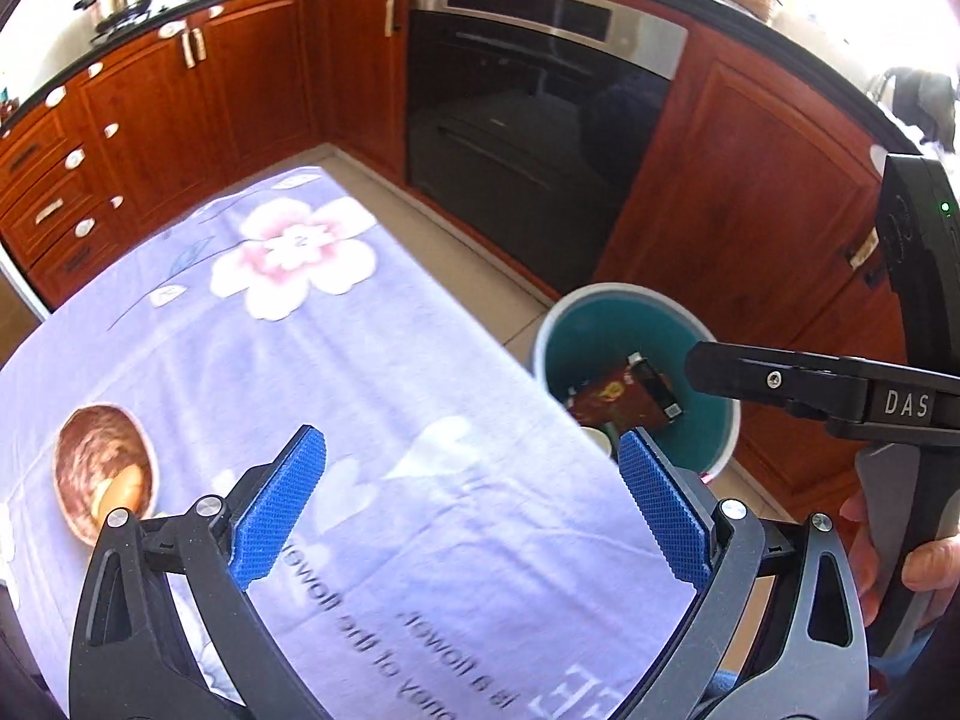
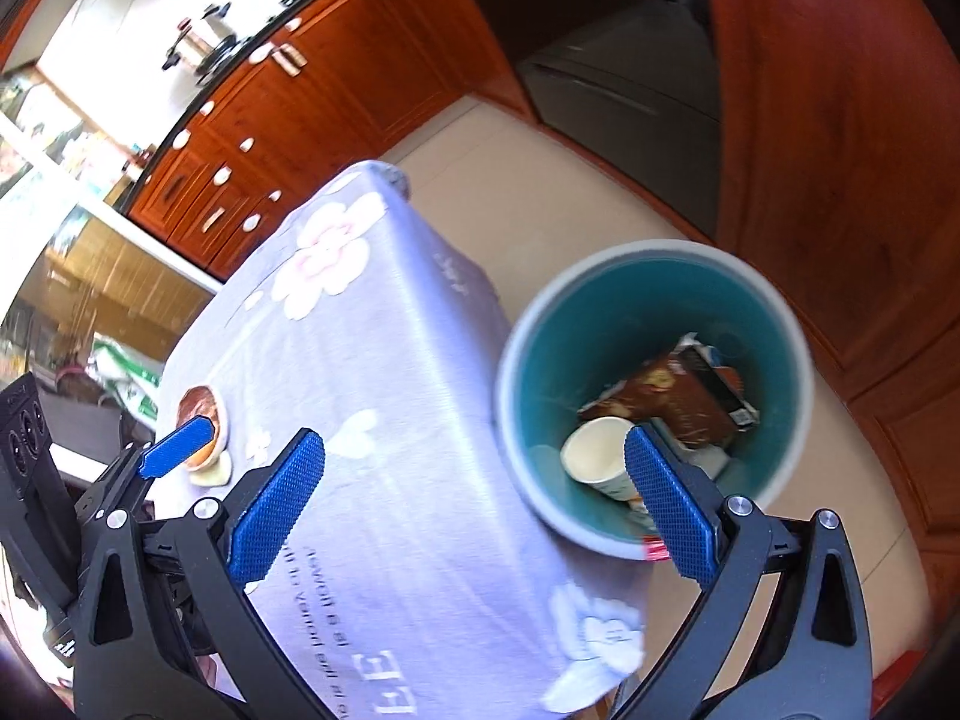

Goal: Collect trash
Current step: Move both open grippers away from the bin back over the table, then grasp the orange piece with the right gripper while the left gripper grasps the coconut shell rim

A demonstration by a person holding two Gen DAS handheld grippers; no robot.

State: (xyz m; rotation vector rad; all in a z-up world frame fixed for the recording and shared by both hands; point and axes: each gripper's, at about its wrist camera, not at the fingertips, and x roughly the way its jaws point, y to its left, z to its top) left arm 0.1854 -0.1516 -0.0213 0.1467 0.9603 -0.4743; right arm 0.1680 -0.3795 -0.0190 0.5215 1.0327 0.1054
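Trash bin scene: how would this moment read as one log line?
left gripper: open, empty | right gripper: open, empty | bin: paper cup, brown packet inside | table: bowl left

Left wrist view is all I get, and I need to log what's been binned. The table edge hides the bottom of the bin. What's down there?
Observer: A paper cup lies on its side at the bottom of the bin.
Operator: Anything besides that and the brown packet?
Observer: A small red scrap shows at the near rim. I can't tell whether it is inside.
Operator: Is the right claw carrying anything?
Observer: No. The right claw is wide open with nothing between its pads.
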